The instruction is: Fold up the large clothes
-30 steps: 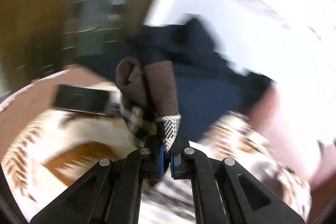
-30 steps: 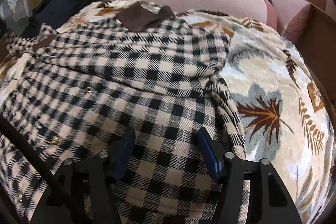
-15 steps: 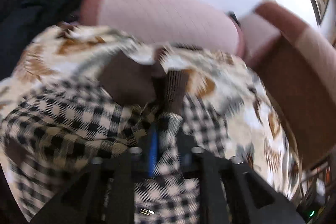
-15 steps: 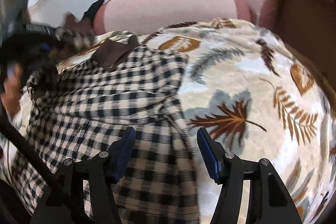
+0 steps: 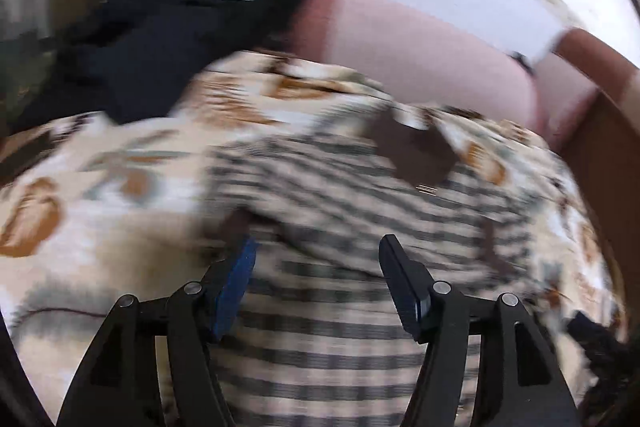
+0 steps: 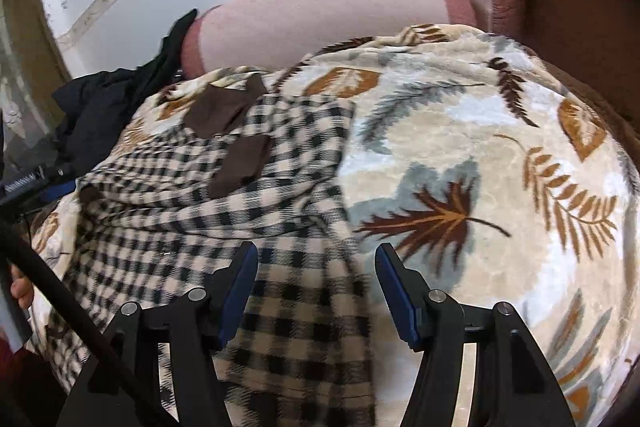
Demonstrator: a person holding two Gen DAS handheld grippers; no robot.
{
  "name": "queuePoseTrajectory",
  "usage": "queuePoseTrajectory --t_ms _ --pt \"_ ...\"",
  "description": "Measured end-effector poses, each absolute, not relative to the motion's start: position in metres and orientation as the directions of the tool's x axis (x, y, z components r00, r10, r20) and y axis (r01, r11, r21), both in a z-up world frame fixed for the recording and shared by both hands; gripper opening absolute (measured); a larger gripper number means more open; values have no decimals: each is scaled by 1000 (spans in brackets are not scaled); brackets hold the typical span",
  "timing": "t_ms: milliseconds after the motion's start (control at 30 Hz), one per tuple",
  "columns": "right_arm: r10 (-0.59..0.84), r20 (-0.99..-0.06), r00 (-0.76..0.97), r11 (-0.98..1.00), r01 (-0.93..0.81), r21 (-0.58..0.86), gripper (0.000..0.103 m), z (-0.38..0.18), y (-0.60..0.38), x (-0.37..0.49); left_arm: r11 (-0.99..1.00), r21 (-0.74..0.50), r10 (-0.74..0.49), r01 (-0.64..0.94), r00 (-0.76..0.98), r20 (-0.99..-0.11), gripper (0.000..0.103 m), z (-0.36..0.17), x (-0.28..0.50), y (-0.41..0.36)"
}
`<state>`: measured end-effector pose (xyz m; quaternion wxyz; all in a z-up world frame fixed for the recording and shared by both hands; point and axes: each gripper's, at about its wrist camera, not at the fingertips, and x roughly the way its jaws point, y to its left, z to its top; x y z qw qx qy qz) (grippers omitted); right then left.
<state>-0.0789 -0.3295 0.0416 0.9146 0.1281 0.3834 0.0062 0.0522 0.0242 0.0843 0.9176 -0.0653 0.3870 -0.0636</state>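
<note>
Over the checked shirt (image 5: 360, 219), in the left wrist view, the left gripper (image 5: 316, 259) hangs with its jaws opening; the cloth lies below them and neither pad presses on it, so nothing is held. The view is blurred. The shirt lies spread on a leaf-patterned blanket (image 5: 100, 187), its brown collar (image 5: 412, 151) at the far end, toward the pink sofa back (image 5: 420, 55). A dark garment (image 5: 140, 47) is heaped beyond the shirt's far left corner.

Over the near right edge of the same shirt (image 6: 208, 187), in the right wrist view, the right gripper (image 6: 316, 267) has its fingers spread wide, empty, with the shirt's edge running between them underneath. Two brown patches, the collar (image 6: 224, 107) and what may be a cuff (image 6: 244, 163), lie on the shirt's far part, so a sleeve looks laid across the body. The blanket (image 6: 500, 167) is bare to the shirt's right.

By my reading, a sleeve fold is just being let go and the step in hand is release. The next move likely calls for both grippers to take fresh holds on the shirt's near hem or side and carry it toward the collar, keeping the folded sleeve from slipping.
</note>
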Motion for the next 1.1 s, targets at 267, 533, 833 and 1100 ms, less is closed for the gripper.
queuePoseTrajectory --t_ms 267,533,833,1100 --pt "219 -724 654 948 33 316 75 60 -305 5 966 -242 -110 -94 695 -711 63 65 68 105" --pt "244 -842 482 925 145 351 68 -2 -292 84 953 -274 -121 -126 673 -730 63 53 107 121" --pt "141 -836 531 963 124 241 11 35 -296 86 966 -243 -141 -90 605 -784 63 35 124 92" --pt "-100 -876 472 976 218 6 32 23 -320 74 999 -26 2 -46 534 -845 63 19 114 64"
